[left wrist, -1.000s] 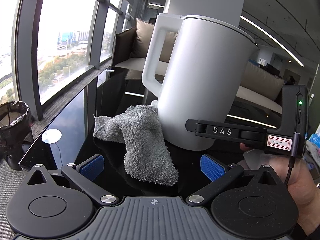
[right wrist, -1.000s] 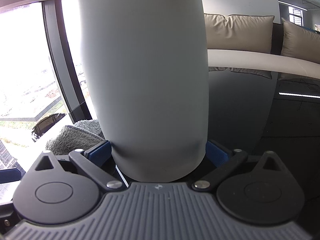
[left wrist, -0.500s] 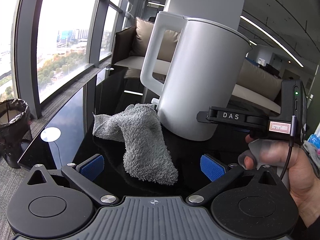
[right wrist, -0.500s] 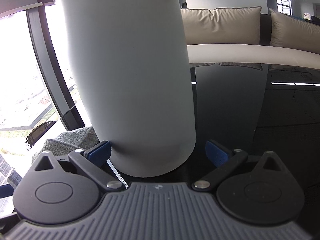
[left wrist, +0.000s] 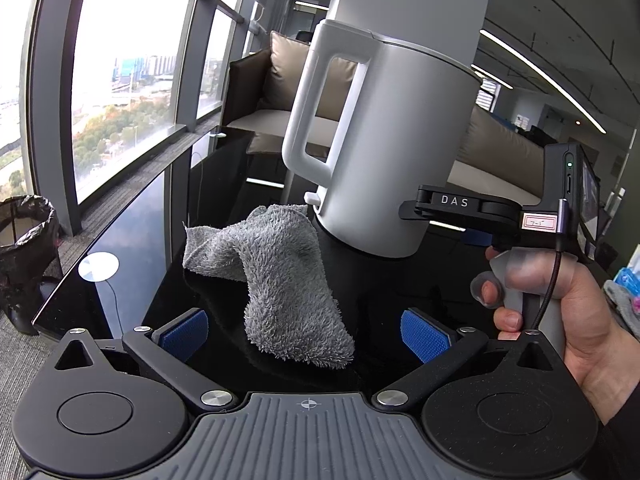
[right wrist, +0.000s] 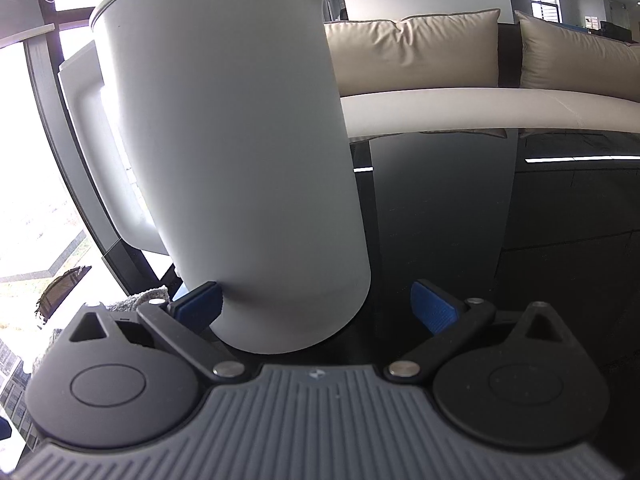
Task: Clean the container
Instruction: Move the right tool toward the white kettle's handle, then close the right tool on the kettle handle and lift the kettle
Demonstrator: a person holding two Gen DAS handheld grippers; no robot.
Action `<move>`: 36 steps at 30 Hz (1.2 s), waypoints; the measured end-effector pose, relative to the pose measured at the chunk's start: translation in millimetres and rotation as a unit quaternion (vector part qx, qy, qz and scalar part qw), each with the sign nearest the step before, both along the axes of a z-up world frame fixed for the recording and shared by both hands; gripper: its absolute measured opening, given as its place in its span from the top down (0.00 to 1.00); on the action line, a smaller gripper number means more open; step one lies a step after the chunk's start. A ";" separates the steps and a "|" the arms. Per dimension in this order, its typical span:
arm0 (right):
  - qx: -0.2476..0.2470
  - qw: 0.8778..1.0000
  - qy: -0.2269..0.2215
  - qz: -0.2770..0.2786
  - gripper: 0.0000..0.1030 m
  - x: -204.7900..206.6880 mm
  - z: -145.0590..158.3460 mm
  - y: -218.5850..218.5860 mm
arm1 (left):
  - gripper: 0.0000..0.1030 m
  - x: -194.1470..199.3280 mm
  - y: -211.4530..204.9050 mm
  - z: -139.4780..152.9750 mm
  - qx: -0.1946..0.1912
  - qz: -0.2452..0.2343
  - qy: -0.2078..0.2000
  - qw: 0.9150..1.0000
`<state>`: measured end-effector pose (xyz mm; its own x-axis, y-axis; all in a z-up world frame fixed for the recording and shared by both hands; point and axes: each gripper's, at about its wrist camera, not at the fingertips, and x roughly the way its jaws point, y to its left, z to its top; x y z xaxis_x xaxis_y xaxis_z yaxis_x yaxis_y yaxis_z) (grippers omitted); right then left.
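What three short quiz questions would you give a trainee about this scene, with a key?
1. True or false: the left gripper is shut on the cloth.
2. Where does the cloth lie, relative to the kettle? A: inside it. B: on the table, in front of it. C: over its handle.
3. Fill the gap: the right gripper is ___ (open or shut), with the kettle near only one of its pads.

Key: 1 false, it is open with the cloth lying loose between its fingers; 2 B; 3 open.
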<state>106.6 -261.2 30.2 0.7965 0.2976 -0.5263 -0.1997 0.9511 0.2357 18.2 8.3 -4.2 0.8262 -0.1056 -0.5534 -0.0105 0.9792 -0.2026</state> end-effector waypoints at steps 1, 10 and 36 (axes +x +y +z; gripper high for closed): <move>0.000 1.000 0.000 -0.005 0.01 2.2 -0.3 -1.4 | 0.01 0.0 -0.1 0.0 0.000 -0.001 0.000 1.000; 0.001 1.000 -0.002 -0.027 0.01 31.7 -4.2 -15.4 | 0.01 0.4 1.3 -1.2 -0.006 -0.002 0.002 1.000; -0.004 0.989 -0.100 0.106 0.01 -15.2 40.0 55.9 | 0.01 2.2 36.0 23.6 0.002 0.029 -0.043 0.999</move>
<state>91.4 -205.4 70.1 0.8058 0.4649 -0.3667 -0.4360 0.8849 0.1638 20.4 44.3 19.4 0.8758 -0.0539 -0.4797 -0.0498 0.9783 -0.2009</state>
